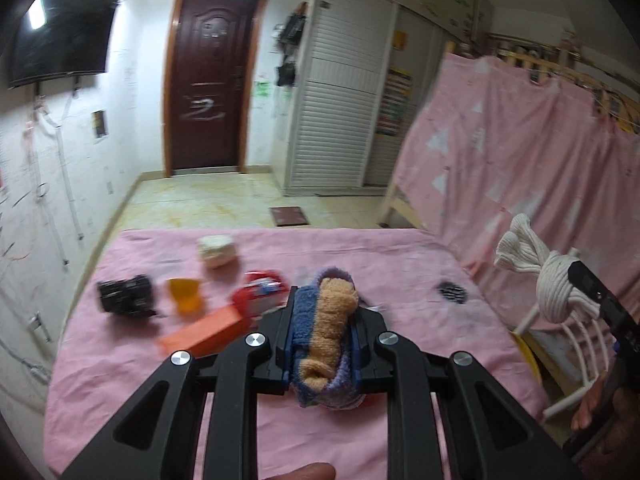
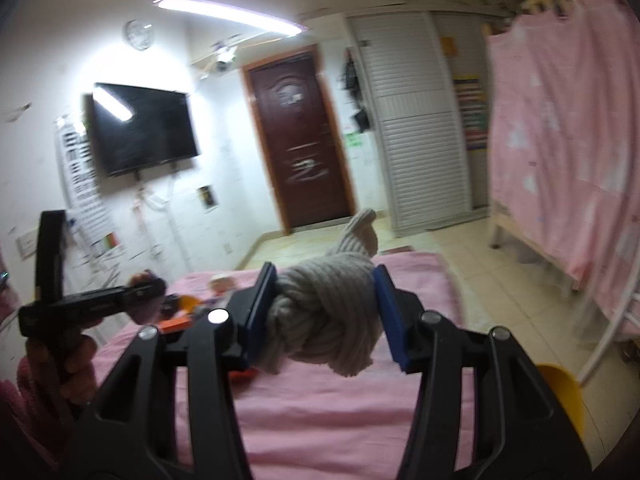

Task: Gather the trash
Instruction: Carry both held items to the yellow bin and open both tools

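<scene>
My left gripper (image 1: pixel 325 326) is shut on a fuzzy blue, orange and purple sock bundle (image 1: pixel 326 340), held above the pink-covered table (image 1: pixel 400 272). My right gripper (image 2: pixel 325 312) is shut on a knotted white ribbed sock (image 2: pixel 326 320), also lifted over the table. That white sock (image 1: pixel 540 276) and the right gripper's black body show at the right edge of the left wrist view. On the table lie an orange box (image 1: pixel 204 332), a red packet (image 1: pixel 260 294), a yellow cup (image 1: pixel 185 294), a black crumpled thing (image 1: pixel 126 294) and a white wad (image 1: pixel 218 250).
A yellow bin (image 2: pixel 560 396) stands low at the right, beside a white wire rack (image 1: pixel 576 352). A pink curtain (image 1: pixel 520 152) hangs over a wooden bunk on the right. Tiled floor, a brown door (image 1: pixel 212 80) and a wall TV (image 1: pixel 60 28) lie beyond the table.
</scene>
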`<state>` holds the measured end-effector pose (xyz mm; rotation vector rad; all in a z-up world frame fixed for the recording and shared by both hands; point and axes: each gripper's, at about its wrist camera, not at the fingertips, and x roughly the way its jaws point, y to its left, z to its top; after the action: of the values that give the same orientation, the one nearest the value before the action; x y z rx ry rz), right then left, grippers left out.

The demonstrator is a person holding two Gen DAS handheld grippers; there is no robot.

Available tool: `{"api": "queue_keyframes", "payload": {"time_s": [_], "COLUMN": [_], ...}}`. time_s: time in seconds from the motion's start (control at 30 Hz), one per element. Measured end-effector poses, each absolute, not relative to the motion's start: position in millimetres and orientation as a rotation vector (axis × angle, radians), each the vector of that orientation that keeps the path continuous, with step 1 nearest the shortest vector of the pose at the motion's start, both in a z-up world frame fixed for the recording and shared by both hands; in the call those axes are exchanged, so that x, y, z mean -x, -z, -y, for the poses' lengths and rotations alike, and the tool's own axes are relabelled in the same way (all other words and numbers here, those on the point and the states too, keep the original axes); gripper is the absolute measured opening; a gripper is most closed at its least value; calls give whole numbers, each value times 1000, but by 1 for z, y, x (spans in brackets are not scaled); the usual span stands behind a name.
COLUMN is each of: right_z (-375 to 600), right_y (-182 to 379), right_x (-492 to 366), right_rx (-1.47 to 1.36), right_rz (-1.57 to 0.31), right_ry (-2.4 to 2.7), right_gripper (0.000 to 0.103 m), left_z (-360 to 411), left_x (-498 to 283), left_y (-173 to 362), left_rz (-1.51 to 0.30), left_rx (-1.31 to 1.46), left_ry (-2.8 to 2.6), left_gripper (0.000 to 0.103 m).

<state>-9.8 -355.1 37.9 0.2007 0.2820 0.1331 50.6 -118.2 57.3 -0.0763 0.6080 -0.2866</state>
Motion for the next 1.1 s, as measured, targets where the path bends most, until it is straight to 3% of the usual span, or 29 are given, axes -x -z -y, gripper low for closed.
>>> {"api": "queue_keyframes", "payload": {"time_s": [0.37,0.5,0.8,0.9,1.03,1.1], "right_z": [450,471,516,529,537,541], "right_y": [-23,-17,-15,-14,-13,-13], "right_x": [19,22,44,49,53,53], "right_rx": [-274,-307,-387,-415,-431,-440], "right_rz": [-289,-299,-237,-225,-216,-213], "right_ry": [117,124,215,231,244,246], "right_gripper": [49,54,59,64,64,64], "left_z": [231,274,381,408,428,435], "left_x": [-56,-58,-59,-60,-55,-53], "left_y": [-75,-79,-59,-48,-40,-38], "left_rz": [-620,-648,-741,-774,-785,-785], "left_rx": [12,8,-71,-90,-123,-139], "left_ry": [503,592,781,814,817,820], "left_gripper": [13,14,14,20,39,43]}}
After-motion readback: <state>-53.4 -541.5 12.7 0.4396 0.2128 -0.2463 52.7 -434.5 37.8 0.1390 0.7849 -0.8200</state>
